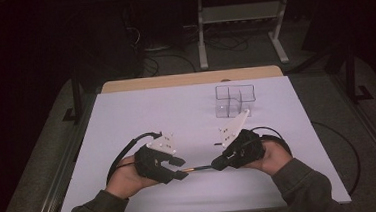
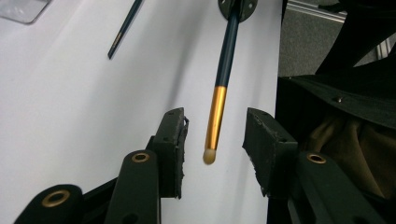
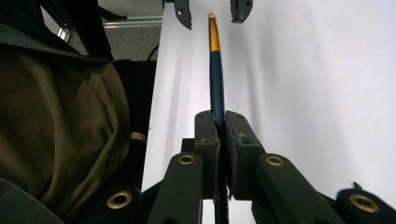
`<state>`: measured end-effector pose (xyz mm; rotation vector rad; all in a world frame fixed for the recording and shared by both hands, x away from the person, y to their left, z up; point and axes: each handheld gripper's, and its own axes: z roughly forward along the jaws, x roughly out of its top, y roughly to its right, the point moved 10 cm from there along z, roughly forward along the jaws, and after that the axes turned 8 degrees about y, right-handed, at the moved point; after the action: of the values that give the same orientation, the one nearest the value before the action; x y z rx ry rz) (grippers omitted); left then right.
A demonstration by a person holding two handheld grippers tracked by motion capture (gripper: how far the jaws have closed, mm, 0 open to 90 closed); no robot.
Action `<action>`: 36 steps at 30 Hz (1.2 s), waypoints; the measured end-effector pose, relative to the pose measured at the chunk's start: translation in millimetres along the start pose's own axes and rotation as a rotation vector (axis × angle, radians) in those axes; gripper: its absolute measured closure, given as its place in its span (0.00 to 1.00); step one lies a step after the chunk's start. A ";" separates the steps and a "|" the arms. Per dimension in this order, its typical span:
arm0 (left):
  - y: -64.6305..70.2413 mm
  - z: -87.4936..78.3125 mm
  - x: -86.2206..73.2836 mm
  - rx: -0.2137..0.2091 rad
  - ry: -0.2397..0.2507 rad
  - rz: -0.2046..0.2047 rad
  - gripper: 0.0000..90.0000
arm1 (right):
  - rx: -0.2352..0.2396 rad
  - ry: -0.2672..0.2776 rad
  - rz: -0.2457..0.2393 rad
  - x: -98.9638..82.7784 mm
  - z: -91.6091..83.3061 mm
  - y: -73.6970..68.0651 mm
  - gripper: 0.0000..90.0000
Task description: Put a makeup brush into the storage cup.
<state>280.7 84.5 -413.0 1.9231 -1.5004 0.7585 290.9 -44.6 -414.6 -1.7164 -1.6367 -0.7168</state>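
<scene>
A slim dark blue pencil [image 1: 200, 168] with a gold end and a pale rounded tip is held level above the white table [image 1: 151, 113], near its front edge. My right gripper [image 1: 217, 165] [image 3: 221, 126] is shut on the blue shaft [image 3: 215, 74]. My left gripper [image 1: 183, 167] [image 2: 215, 135] faces it, open. The gold end [image 2: 215, 116] hangs in the gap between the left jaws and touches neither pad. The right gripper view shows the left gripper [image 3: 211, 9] far off, open around the tip.
A clear plastic box with compartments [image 1: 234, 100] stands at the back right of the table. A second dark thin stick [image 2: 123, 30] lies on the white surface beyond the left gripper. My sleeves and forearms come in at the front edge.
</scene>
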 end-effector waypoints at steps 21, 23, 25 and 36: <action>6.3 11.8 4.5 -0.064 -0.028 0.025 0.89 | -0.006 0.056 -0.023 -0.2 -2.4 -5.2 0.93; 7.3 11.9 4.4 -0.071 -0.030 0.026 0.90 | -0.001 0.056 -0.023 -0.6 -2.1 -6.2 0.93; 8.3 11.9 3.9 -0.077 -0.038 0.034 0.91 | 0.003 0.055 -0.028 -0.8 -1.5 -6.4 0.93; 13.1 11.4 2.0 -0.096 -0.092 0.077 0.94 | 0.034 0.013 -0.037 -4.0 4.3 -9.6 0.92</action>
<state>269.4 72.2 -417.8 1.8598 -1.6447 0.6265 280.8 -43.8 -419.6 -1.6581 -1.6666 -0.7120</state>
